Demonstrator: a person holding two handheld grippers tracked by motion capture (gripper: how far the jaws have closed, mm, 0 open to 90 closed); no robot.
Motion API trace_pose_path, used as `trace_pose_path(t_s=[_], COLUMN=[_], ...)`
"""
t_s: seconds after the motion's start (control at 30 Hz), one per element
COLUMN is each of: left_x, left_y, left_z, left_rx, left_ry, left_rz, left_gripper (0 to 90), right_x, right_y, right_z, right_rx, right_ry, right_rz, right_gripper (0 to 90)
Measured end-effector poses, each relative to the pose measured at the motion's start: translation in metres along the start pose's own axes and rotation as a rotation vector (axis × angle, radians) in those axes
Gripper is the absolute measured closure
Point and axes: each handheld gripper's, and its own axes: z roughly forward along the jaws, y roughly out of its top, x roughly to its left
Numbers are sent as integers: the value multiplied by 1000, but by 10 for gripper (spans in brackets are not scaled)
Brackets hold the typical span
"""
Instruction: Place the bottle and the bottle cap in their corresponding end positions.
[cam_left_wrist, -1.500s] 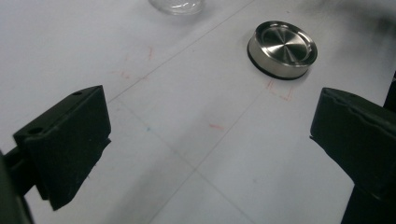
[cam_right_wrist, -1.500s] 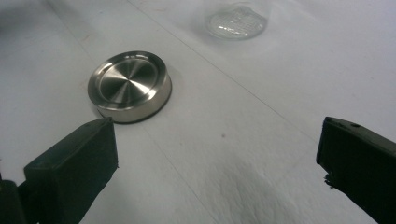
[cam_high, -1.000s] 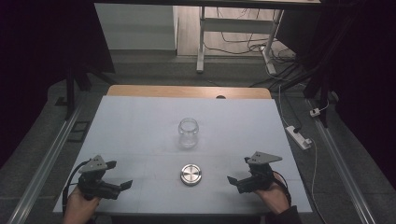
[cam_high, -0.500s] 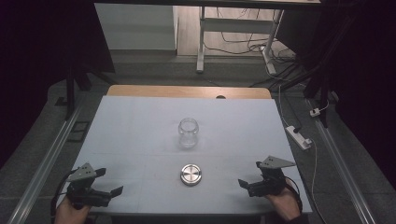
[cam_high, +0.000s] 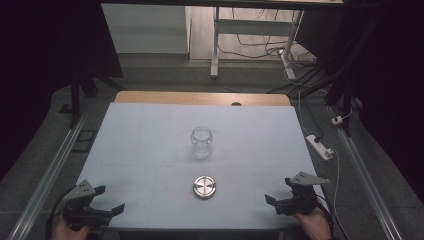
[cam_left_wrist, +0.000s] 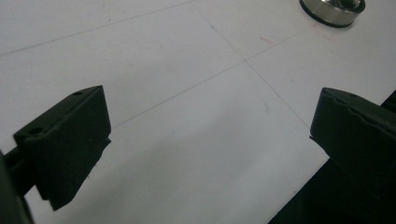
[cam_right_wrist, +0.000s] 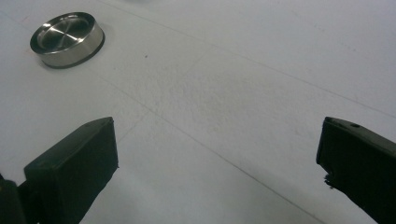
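the left gripper (cam_high: 107, 199) sits low in the bottom left of the high view, jaws spread wide and pointing right, held by a hand (cam_high: 67, 231) at the frame's lower edge. the right gripper (cam_high: 278, 193) sits at the bottom right, jaws wide apart and pointing left, with a hand (cam_high: 314, 226) behind it.

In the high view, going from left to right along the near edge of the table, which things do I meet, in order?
Left black two-finger gripper → round silver metal lid → right black two-finger gripper.
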Motion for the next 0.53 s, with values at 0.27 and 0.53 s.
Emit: trace_pose_path(t_s=[0.27,0.53], left_x=[1,2], left_y=[-6,-8], left_z=[-2,-3], left_rx=[25,40], left_ry=[20,31], left_rz=[-11,-36], left_gripper=[0,0], right_x=[0,2], right_y=[-7,-10], right_z=[-6,-11], right_rx=[29,42], right_ry=[-7,-16], right_rz=[11,13], right_gripper=[0,0])
